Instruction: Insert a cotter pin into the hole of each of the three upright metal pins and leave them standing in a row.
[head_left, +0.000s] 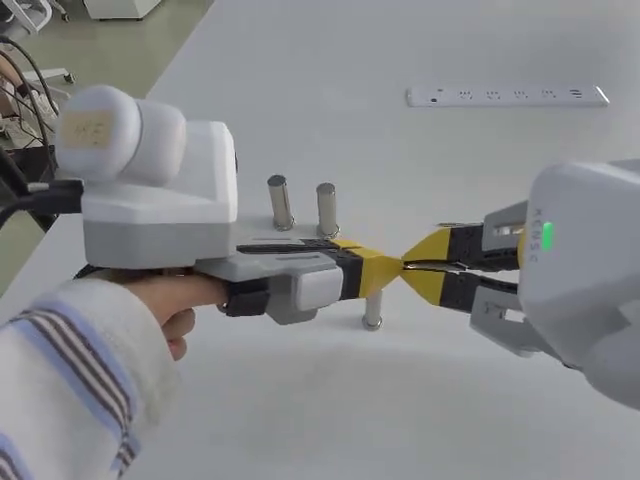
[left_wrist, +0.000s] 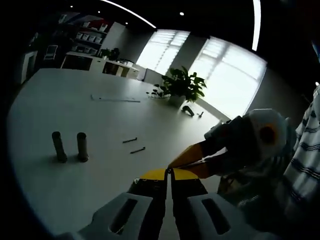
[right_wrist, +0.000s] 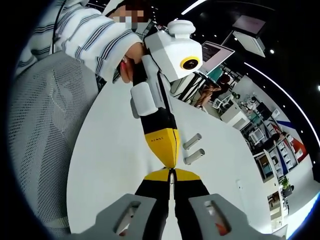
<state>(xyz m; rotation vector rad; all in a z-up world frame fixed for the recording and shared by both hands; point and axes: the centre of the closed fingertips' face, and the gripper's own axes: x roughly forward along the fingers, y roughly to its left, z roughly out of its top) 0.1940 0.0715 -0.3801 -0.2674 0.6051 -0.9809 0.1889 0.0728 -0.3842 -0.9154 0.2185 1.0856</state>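
Note:
Two upright metal pins (head_left: 280, 201) (head_left: 326, 208) stand side by side behind the grippers; they also show as pins (left_wrist: 59, 146) (left_wrist: 82, 146) and pins (right_wrist: 192, 141) (right_wrist: 194, 156). A third pin (head_left: 372, 320) stands nearer, partly hidden under the jaws. Two cotter pins (left_wrist: 129, 140) (left_wrist: 138, 149) lie loose on the table. My left gripper (head_left: 385, 270) (left_wrist: 169, 173) and right gripper (head_left: 418, 266) (right_wrist: 171, 173) are both shut, and their yellow tips meet point to point above the third pin. I cannot make out anything pinched between either pair of jaws.
A white power strip (head_left: 505, 96) lies at the far right of the white table (head_left: 300, 60). A potted plant (left_wrist: 181, 87) stands at the table's far end. A grey mesh chair (right_wrist: 45, 130) is by the person's side.

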